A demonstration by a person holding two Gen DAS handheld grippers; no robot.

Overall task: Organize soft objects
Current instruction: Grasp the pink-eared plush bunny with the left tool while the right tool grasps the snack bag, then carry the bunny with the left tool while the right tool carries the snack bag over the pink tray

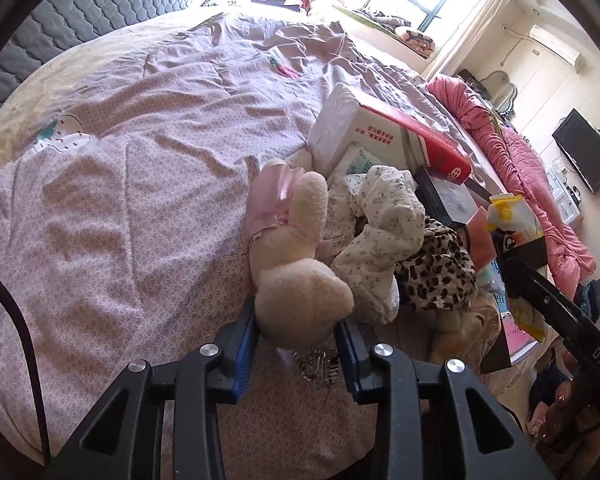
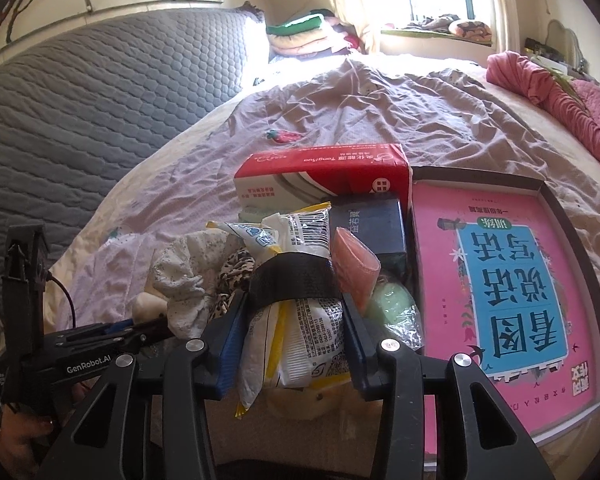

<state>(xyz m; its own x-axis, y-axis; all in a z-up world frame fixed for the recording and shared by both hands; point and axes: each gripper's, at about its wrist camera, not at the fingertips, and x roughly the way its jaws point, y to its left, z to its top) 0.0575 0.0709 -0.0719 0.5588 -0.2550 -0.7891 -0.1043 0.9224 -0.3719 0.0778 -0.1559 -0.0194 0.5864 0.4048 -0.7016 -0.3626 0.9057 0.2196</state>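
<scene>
A cream plush toy (image 1: 296, 280) in a pink dress lies on the lilac quilt (image 1: 140, 160). My left gripper (image 1: 296, 316) is shut on its rounded cream end, blue pads pressing both sides. Beside it lie a white floral garment (image 1: 380, 216) and a leopard-print cloth (image 1: 432, 272). My right gripper (image 2: 292, 304) is shut on a white and yellow snack packet (image 2: 296, 336) wrapped with a black tape band. In the right wrist view the left gripper (image 2: 140, 326) reaches in from the lower left toward the toy (image 2: 148, 304).
A red and white tissue box (image 2: 324, 176), a dark blue box (image 2: 368, 224), an orange pouch (image 2: 354, 264) and a green item in plastic (image 2: 392, 300) crowd the pile. A pink book (image 2: 500, 288) lies in a box lid. A pink quilt (image 1: 520, 168) lines the bed's edge.
</scene>
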